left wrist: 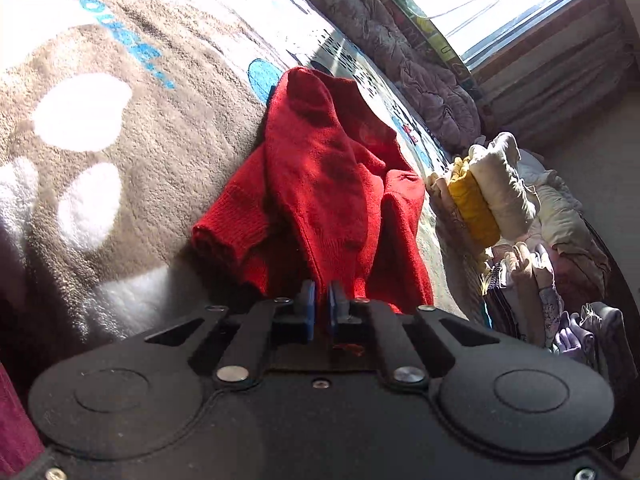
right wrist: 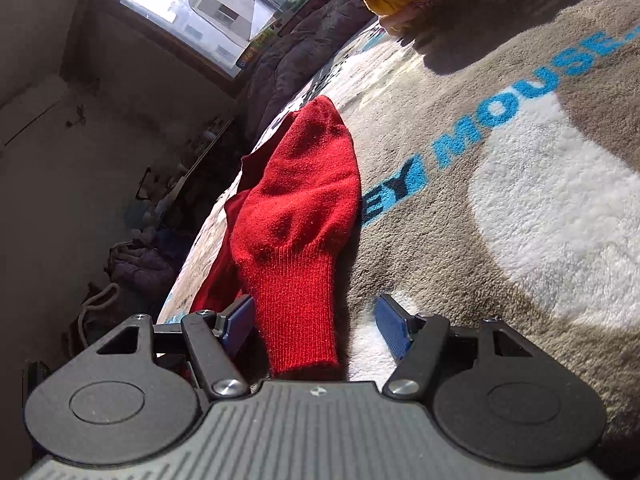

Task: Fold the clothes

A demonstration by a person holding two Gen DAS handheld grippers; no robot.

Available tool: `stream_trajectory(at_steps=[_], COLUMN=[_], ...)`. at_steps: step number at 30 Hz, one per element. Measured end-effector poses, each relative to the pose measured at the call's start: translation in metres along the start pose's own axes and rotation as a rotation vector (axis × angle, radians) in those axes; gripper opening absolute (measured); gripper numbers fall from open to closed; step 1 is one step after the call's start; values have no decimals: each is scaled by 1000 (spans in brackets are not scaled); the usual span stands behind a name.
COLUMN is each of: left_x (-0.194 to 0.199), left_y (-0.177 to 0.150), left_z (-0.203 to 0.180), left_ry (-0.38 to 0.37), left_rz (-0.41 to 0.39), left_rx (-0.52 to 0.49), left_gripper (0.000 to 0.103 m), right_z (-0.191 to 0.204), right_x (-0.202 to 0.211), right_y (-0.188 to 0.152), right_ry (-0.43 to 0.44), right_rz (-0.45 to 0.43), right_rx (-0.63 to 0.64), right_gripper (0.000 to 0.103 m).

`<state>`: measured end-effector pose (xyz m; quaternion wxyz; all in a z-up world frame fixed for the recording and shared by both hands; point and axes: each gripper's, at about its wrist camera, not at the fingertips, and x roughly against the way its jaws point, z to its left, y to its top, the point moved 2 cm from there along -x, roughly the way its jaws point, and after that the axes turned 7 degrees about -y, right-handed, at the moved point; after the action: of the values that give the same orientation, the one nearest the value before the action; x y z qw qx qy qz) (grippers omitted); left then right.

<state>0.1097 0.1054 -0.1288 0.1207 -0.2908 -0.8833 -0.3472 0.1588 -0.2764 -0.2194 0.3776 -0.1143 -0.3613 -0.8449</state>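
Two grippers work one red sweater (left wrist: 332, 184), which lies bunched on a plush brown-and-white blanket (left wrist: 120, 184) spread over the bed. The left gripper (left wrist: 321, 304) has its blue pads pinched together on a fold of the red knit at the near edge. The right gripper (right wrist: 316, 320) stands with its jaws spread wide, the ribbed cuff of a sleeve (right wrist: 300, 312) lying between them but touched by neither pad, as far as the right wrist view shows.

The largest risk, I judge, is the whole garment dragging across the fleece if the left side pulls while the right has no hold; the loose body would bunch further instead of flattening. A smaller one: the right jaws could close on the blanket pile along with the cuff, or catch only the outer layer, so the sleeve slips free when lifted. Strong sunlight washes out parts of both views, hiding edges.

A pile of folded clothes (left wrist: 488, 192) sits beyond the sweater.

Blue lettering on the blanket reads "EY MOUSE" (right wrist: 500, 120), the start cut off by the sleeve.
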Motion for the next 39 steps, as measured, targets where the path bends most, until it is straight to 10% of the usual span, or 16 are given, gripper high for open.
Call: stream_trajectory(at_steps=[15, 19, 24, 34, 37, 39], left_x=[77, 80, 73, 50, 37, 25], left_y=[170, 165, 124, 101, 116, 135], left_z=[67, 116, 143, 165, 166, 166], left_ry=[50, 290, 230, 249, 261, 253], left_rz=[-394, -402, -348, -356, -369, -339], left_rx=[93, 209, 350, 434, 381, 334], left_gripper=[1, 4, 50, 50, 33, 1], right_z=[4, 10, 17, 22, 23, 23], right_x=[-3, -4, -6, -6, -7, -6], right_y=[-4, -6, -10, -13, -13, -13], right_ry=[21, 23, 22, 26, 23, 22], right_rz=[-17, -21, -18, -18, -19, -19], right_rx=[82, 121, 181, 224, 232, 233], right_gripper=[74, 83, 92, 102, 102, 102])
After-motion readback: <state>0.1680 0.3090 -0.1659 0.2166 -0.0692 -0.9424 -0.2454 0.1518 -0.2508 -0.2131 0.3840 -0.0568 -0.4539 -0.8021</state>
